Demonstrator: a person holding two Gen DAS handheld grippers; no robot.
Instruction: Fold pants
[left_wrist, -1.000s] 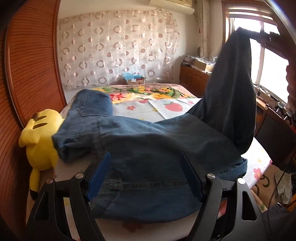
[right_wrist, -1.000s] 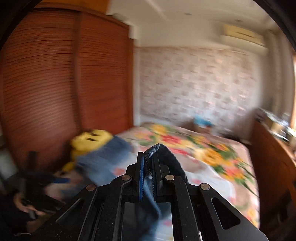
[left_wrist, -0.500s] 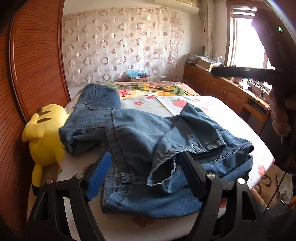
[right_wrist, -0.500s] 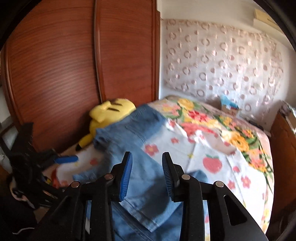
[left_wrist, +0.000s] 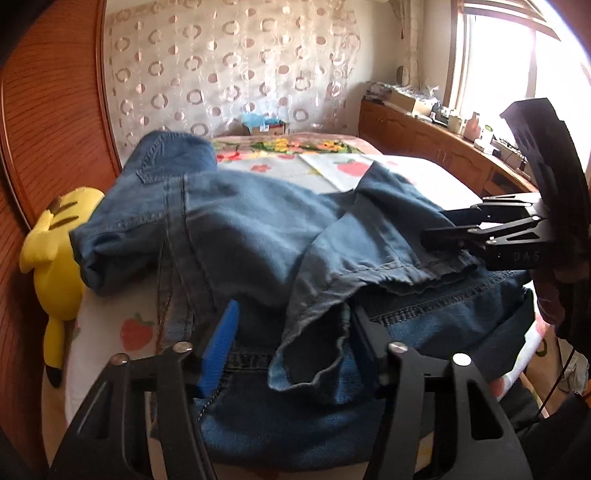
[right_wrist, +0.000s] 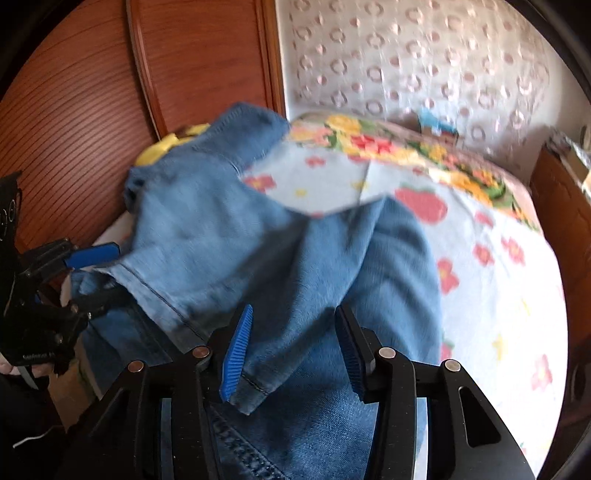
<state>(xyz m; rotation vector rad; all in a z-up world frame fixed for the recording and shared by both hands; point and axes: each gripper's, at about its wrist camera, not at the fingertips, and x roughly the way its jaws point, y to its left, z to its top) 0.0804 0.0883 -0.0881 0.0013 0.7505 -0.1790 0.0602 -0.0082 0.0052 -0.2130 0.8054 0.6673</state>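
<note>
Lying crumpled: the blue denim pants (left_wrist: 258, 236) are spread over the near end of the bed, one leg folded back across the rest, its hem drooping between the left gripper's fingers.
Left gripper (left_wrist: 291, 354): black frame, blue ribbed pads, jaws spread wide above the denim, nothing pinched between them.
Right gripper (right_wrist: 291, 354): same build, jaws spread wide just over the folded leg; in the left view its fingers reach in from the right edge at the leg's hem, and whether they touch the cloth cannot be told.
Hidden or unclear: the waistband is mostly buried under the folded leg; the right view is blurred, so seams and pockets there do not read. The yellow plush toy (left_wrist: 55, 258) with dark stripes is half covered by denim in the right view and cut off by the bed edge in the left one.
Surface: a bed sheet (right_wrist: 498, 258) of pale fabric printed with red strawberries and flowers, with a brighter floral blanket (left_wrist: 288, 146) further back.
Room: reddish wooden slatted wardrobe (right_wrist: 74, 110) on the left, a sheer curtain (left_wrist: 221, 74) patterned with rings on the far wall, a low wooden cabinet (left_wrist: 424, 140) with clutter under a bright window (left_wrist: 517, 55).
</note>
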